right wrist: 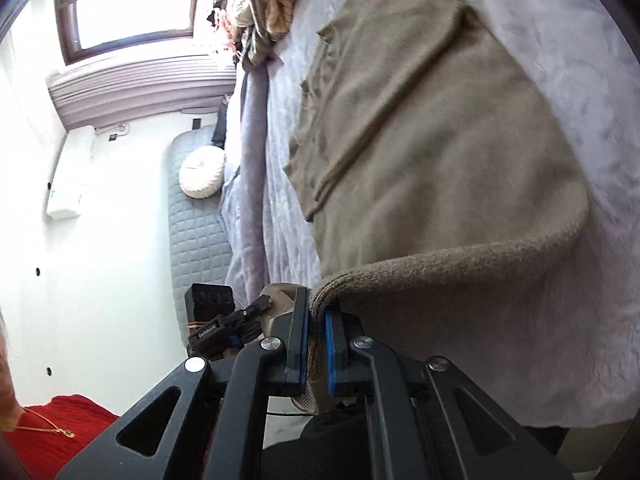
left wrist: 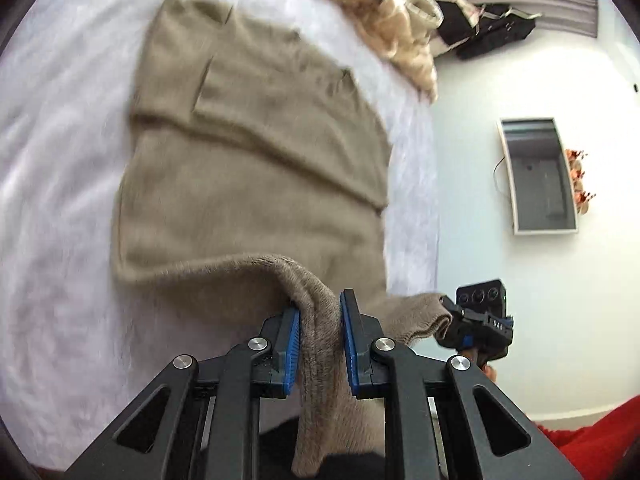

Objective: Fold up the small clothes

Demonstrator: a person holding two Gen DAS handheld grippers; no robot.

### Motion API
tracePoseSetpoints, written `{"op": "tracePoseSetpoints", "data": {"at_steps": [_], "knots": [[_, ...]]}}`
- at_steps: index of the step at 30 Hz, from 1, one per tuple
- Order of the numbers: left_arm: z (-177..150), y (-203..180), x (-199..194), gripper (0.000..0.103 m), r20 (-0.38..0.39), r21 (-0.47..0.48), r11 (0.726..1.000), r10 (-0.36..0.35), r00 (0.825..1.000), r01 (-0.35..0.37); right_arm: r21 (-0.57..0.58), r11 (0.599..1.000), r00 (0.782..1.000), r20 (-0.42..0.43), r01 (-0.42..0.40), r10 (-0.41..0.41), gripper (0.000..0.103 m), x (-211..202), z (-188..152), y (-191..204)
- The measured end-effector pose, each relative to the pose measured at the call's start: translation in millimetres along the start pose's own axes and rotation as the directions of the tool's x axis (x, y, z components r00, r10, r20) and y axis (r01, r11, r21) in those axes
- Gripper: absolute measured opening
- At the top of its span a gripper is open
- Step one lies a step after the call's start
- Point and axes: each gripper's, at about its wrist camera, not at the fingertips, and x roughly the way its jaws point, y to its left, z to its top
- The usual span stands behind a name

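Jaws of the left gripper (left wrist: 320, 322) and right gripper (right wrist: 316, 328) each pinch the near hem of the tan sweater (left wrist: 256, 168), lifted off the white bed (left wrist: 60, 160); beyond, a clothes pile (left wrist: 396, 28).

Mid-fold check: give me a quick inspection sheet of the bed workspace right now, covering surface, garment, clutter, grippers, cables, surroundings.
Surface: bed cover, pale, wrinkled.
Job's things: tan knit garment spread flat, near hem lifted off the cover.
Clutter: heap of clothes at the far end of the bed.
Grippers: left gripper shut on the hem; right gripper shut on the hem's other corner.
Cables: thin wire beside the wall frame.
Surroundings: window, round cushion, red fabric low in both views.
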Motion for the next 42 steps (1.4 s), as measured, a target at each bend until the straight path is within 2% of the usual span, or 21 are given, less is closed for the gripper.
{"op": "tracePoseSetpoints", "data": {"at_steps": [4,8,10,12,13,15,16,17,18,19,21,23,25,27,29,32,33,34,36,39,42], "knots": [[48,-11,-3,0.020,0.116,0.025,0.999,-0.046,0.992,0.043,-0.059,0.997,0.997,0.057,-0.058,0.061,0.007,-2,41,31],[100,-18,-5,0.020,0.221,0.063,0.998,-0.036,0.975,0.022,-0.095,0.993,0.991,0.105,-0.074,0.084,0.007,14,93,50],[126,-15,5,0.020,0.247,0.060,0.998,0.008,0.969,-0.023,-0.091,0.993,0.987,0.132,-0.079,0.091,0.007,19,120,49],[143,-15,24,0.020,0.254,0.068,0.990,0.104,0.962,-0.125,-0.078,0.995,0.987,0.148,-0.058,0.069,0.007,27,142,42],[147,-16,34,0.021,0.251,0.075,0.979,0.168,0.953,-0.192,-0.069,0.997,0.988,0.149,-0.032,0.042,0.007,32,152,37],[147,-14,53,0.021,0.212,0.122,0.937,0.298,0.931,-0.328,-0.049,0.999,0.991,0.137,0.011,-0.004,0.007,40,162,22],[143,-12,61,0.023,0.189,0.161,0.914,0.343,0.920,-0.373,-0.035,0.999,0.991,0.134,0.034,-0.029,0.007,44,164,14],[141,-11,74,0.029,0.165,0.198,0.892,0.378,0.911,-0.406,-0.018,0.999,0.991,0.129,0.048,-0.045,0.007,46,166,5],[135,-9,83,0.056,0.138,0.242,0.870,0.408,0.902,-0.430,-0.003,0.998,0.990,0.125,0.065,-0.064,0.007,47,166,-4],[129,-6,92,0.073,0.126,0.276,0.847,0.436,0.891,-0.454,0.006,0.997,0.989,0.122,0.078,-0.078,0.007,46,165,-12],[119,-6,109,0.073,0.121,0.358,0.802,0.468,0.875,-0.479,0.022,0.995,0.989,0.114,0.095,-0.097,0.007,46,163,-27],[114,-5,125,0.073,0.098,0.407,0.779,0.481,0.871,-0.476,0.034,0.994,0.988,0.109,0.106,-0.109,0.007,44,161,-38],[112,-6,139,0.073,0.077,0.456,0.762,0.481,0.873,-0.460,0.042,0.994,0.989,0.111,0.098,-0.102,0.007,41,160,-45],[112,-9,154,0.073,0.059,0.519,0.732,0.484,0.873,-0.441,0.040,0.996,0.989,0.120,0.086,-0.090,0.007,37,158,-47],[111,-14,166,0.073,0.021,0.580,0.711,0.476,0.879,-0.399,0.033,0.996,0.989,0.125,0.079,-0.082,0.007,34,155,-48],[107,-21,182,0.073,-0.044,0.640,0.689,0.474,0.879,-0.339,0.031,0.997,0.989,0.122,0.077,-0.080,0.007,30,152,-50],[104,-24,186,0.070,-0.065,0.659,0.681,0.474,0.878,-0.319,0.033,0.996,0.989,0.122,0.078,-0.081,0.007,29,151,-52],[101,-27,189,0.048,-0.088,0.675,0.677,0.469,0.879,-0.294,0.037,0.996,0.989,0.123,0.076,-0.080,0.007,28,150,-54],[95,-29,192,0.018,-0.140,0.682,0.688,0.454,0.880,-0.247,0.043,0.997,0.989,0.130,0.061,-0.066,0.007,25,148,-55],[96,-30,175,0.018,-0.113,0.638,0.731,0.401,0.909,-0.244,0.034,0.999,0.990,0.139,0.032,-0.037,0.007,21,145,-49],[107,-35,142,0.018,-0.026,0.559,0.785,0.338,0.941,-0.267,0.004,1.000,0.988,0.156,-0.007,0.006,0.007,16,147,-32]]}}
